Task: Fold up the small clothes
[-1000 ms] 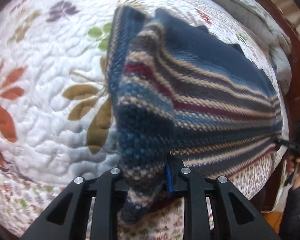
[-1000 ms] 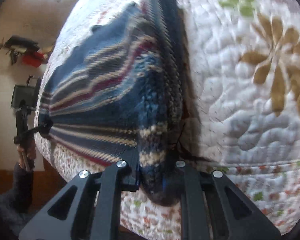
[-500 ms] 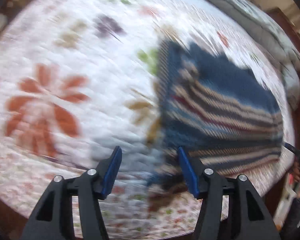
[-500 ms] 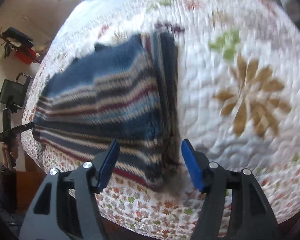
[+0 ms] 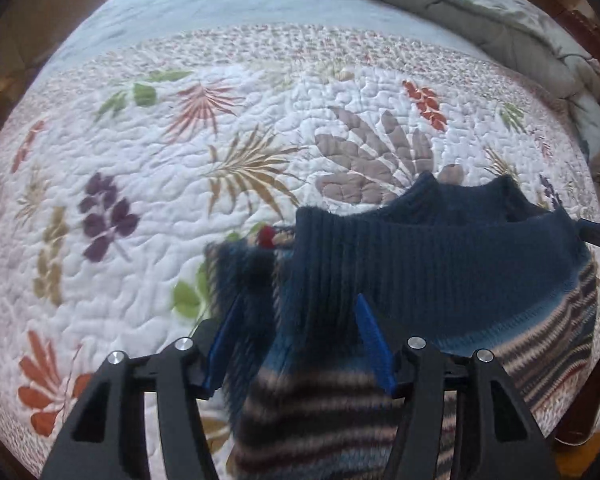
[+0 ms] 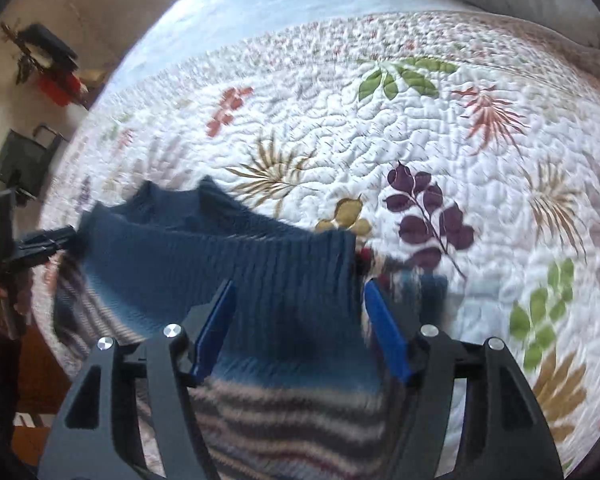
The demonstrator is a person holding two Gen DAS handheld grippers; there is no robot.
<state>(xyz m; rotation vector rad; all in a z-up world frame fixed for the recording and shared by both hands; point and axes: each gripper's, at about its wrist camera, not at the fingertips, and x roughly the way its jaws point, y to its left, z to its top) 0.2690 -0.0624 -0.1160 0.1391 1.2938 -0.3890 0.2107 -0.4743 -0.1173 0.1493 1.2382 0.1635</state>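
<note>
The right gripper (image 6: 296, 320) is hanging low in the frame with its blue pads wide apart, pressing on nothing. Under it a striped sweater (image 6: 220, 264) is lying folded on a flowery quilt (image 6: 440, 128). At the left edge, the left gripper (image 6: 48, 240) is poking in beside the sweater.

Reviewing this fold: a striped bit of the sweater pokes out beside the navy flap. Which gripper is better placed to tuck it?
Likely the left gripper: the sweater shows its stray striped bit at that side, by the left jaw. The right gripper hangs open at the far edge.
</note>
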